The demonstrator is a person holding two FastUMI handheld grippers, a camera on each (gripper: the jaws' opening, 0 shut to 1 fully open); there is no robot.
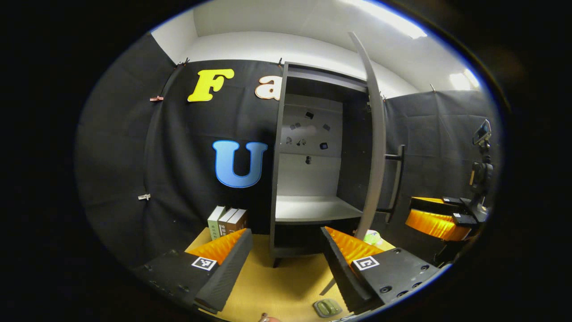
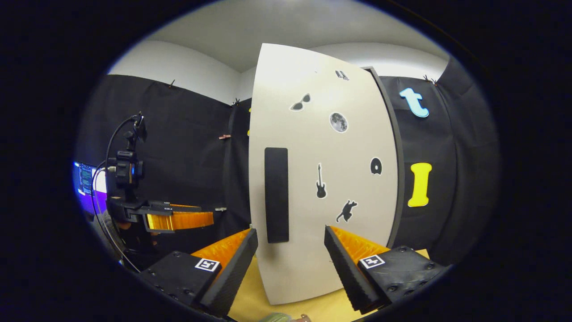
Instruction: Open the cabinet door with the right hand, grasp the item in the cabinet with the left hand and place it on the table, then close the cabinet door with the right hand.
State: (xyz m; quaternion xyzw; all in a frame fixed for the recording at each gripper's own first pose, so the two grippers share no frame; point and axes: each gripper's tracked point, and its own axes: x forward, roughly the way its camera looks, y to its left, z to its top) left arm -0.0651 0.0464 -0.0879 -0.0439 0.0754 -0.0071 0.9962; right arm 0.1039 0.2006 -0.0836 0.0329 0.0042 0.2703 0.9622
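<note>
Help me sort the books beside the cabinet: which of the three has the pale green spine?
The leftmost book, farthest from the cabinet; the other two books have brown spines.

A yellow bench [image 1: 286, 286] is seen, on which a dark cabinet [image 1: 279, 179] stands. Three books [image 1: 227, 221] are stood upright just left of the cabinet. A small greenish item [image 1: 327, 307] lies on the bench at its near edge. The cabinet's pale shelf [image 1: 313, 208] is seen bare.

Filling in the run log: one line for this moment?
door: open | shelf: bare | left gripper: open, over table | right gripper: open, facing handle
</note>
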